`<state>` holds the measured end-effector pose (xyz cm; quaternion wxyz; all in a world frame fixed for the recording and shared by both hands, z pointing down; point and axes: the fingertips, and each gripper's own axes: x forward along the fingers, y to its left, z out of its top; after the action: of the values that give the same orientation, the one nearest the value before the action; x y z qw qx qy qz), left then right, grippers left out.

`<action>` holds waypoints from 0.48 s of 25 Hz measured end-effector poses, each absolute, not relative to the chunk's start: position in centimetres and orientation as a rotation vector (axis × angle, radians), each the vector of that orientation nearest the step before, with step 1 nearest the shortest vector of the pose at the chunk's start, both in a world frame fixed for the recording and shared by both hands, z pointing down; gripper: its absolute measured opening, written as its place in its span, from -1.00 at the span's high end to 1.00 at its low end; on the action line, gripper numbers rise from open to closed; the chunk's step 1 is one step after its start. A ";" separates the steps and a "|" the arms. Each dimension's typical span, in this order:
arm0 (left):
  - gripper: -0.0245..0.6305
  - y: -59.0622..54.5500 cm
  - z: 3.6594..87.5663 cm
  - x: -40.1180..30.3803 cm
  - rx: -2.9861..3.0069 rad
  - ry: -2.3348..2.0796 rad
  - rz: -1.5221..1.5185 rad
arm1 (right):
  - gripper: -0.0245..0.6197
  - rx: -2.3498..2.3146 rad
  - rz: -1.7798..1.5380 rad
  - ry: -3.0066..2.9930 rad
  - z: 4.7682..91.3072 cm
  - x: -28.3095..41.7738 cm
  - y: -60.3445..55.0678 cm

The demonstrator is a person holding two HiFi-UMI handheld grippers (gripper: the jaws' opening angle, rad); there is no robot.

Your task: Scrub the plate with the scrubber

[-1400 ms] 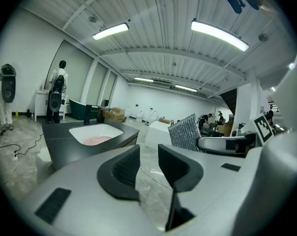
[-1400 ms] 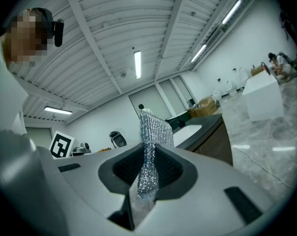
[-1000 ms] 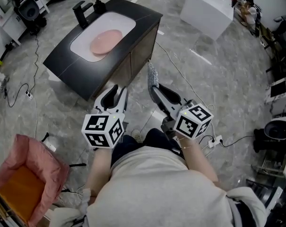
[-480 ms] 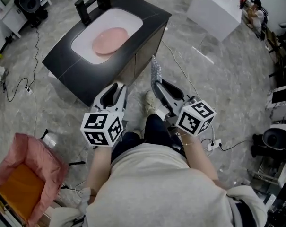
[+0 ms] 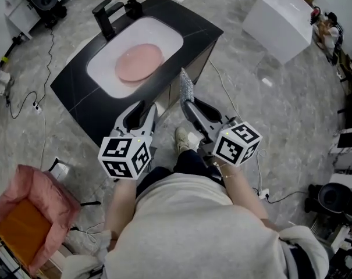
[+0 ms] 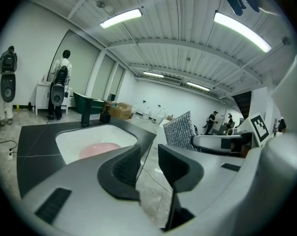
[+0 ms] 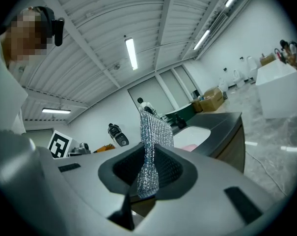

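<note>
Pink plate (image 5: pixel 139 62) lying flat in white sink basin (image 5: pixel 106 65), black counter (image 5: pixel 80 92) around it, black faucet (image 5: pixel 103 15) at far rim. Silver mesh scrubber (image 5: pixel 187 88) well apart from plate, sticking up out of right gripper (image 5: pixel 189 104), jaws clamped on its lower end. Left gripper (image 5: pixel 142 116) just beside, jaws parted, nothing between.

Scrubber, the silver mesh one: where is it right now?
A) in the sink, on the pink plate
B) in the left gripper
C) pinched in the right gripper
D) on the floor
C: the scrubber is pinched between the jaws of the right gripper and sticks up; the left gripper is open and empty.
</note>
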<state>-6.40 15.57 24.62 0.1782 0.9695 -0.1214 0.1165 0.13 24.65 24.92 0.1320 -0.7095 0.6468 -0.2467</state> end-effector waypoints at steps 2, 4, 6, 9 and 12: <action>0.57 14.5 24.3 -4.7 2.736 -0.388 0.320 | 0.69 -2.033 -0.720 1.917 24.8 1.9 23.3; 0.57 13.2 24.0 -3.4 2.730 -0.452 0.309 | 0.69 -2.000 -0.718 1.967 24.6 3.6 21.9; 0.57 11.8 23.8 -2.2 2.716 -0.510 0.298 | 0.69 -1.970 -0.721 2.000 24.4 5.6 20.5; 0.57 10.3 23.7 -0.2 2.698 -0.584 0.286 | 0.69 -1.931 -0.718 2.033 24.2 8.7 18.9; 0.57 9.2 23.8 1.2 2.676 -0.655 0.271 | 0.69 -1.897 -0.722 2.080 24.1 11.1 17.6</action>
<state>1.25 9.17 23.76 0.1855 0.9499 -0.2323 0.0961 11.11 17.62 24.06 0.1176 -0.6482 0.7107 -0.2467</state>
